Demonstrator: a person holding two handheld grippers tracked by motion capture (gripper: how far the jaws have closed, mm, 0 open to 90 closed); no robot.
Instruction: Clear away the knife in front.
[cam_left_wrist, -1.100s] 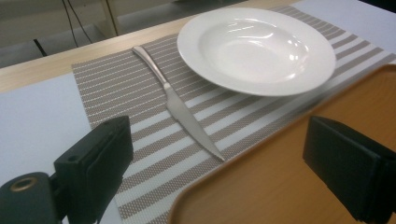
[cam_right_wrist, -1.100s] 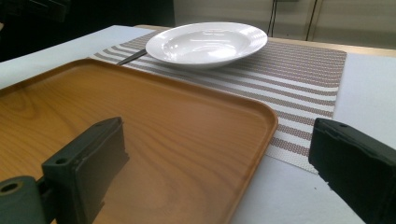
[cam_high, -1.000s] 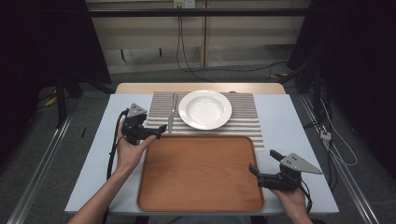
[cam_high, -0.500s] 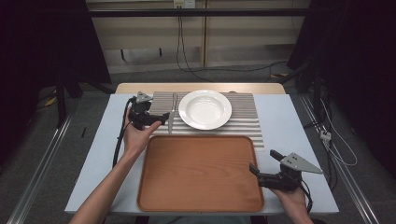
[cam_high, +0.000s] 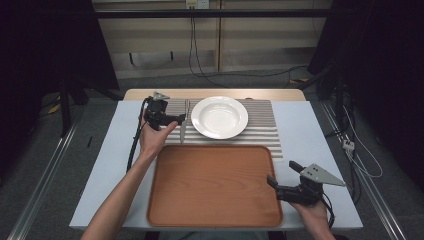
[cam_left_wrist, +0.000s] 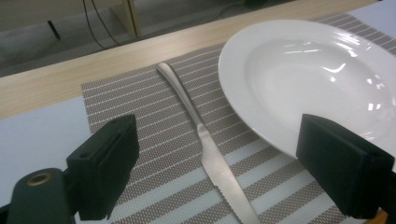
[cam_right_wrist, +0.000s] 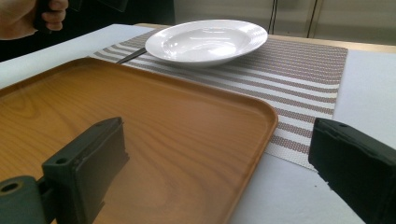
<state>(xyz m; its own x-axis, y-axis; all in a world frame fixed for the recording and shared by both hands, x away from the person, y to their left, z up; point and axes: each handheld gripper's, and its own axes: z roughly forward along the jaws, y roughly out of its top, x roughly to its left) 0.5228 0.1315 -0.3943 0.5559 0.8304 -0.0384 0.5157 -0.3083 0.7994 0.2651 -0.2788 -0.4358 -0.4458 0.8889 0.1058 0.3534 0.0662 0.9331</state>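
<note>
A silver table knife lies on the striped placemat, just left of a white deep plate. My left gripper hovers over the knife's middle, open, its jaws having just been closing slightly. In the left gripper view the knife runs between the two jaws without touching them, and the plate lies to the right. My right gripper rests open at the right edge of the wooden tray. In the right gripper view the tray's corner lies between the jaws, unpinched.
The tray sits at the near middle of the white table, with the placemat behind it. The plate stands beyond the tray's far edge. A wooden strip borders the table's far side. A cable trails from the left gripper.
My left hand has moved away from the tray's left corner toward the far side, and its gripper now sits over the knife. The right gripper has kept still.
</note>
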